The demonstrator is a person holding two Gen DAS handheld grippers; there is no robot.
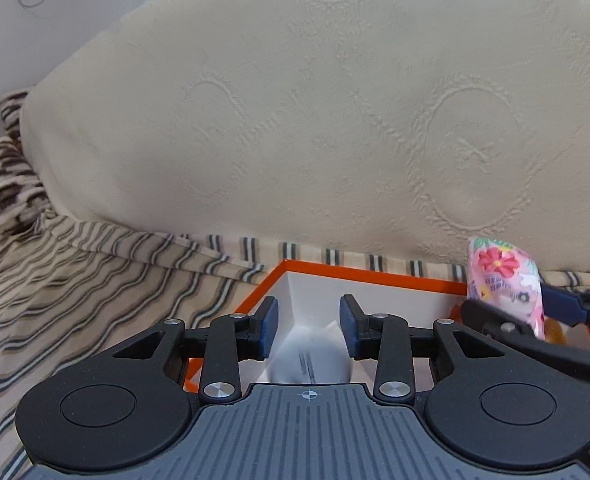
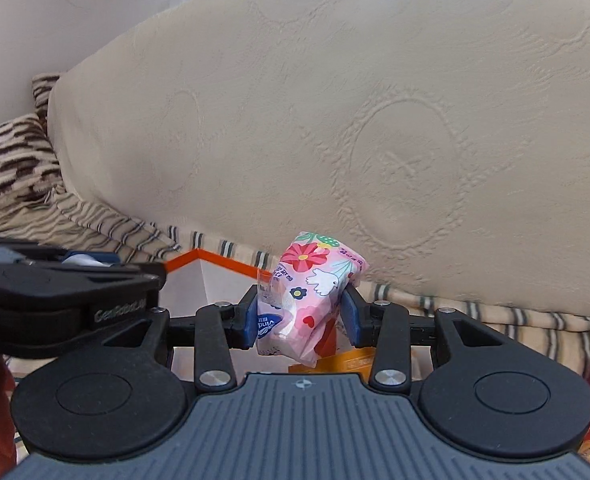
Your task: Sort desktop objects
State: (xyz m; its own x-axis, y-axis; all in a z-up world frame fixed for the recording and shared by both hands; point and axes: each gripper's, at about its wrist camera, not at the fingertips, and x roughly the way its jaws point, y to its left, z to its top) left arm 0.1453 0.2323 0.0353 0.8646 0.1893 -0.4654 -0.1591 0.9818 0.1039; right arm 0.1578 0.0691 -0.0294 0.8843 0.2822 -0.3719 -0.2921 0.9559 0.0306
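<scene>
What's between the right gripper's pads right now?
Right wrist view: the pink floral tissue pack sits pinched between the right gripper's pads, above the orange-rimmed box.

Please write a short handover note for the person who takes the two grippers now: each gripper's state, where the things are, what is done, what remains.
Right gripper: shut on the floral tissue pack, held in the air beside the orange-rimmed box.
Left gripper: over the box's near left corner; a white wrapped item lies between and below its fingers; a grip is not clear.
Setting: striped bedding, with a cream mattress behind.
Done: tissue pack picked up.
Left: set the pack down, probably in the box; settle the white item.
</scene>
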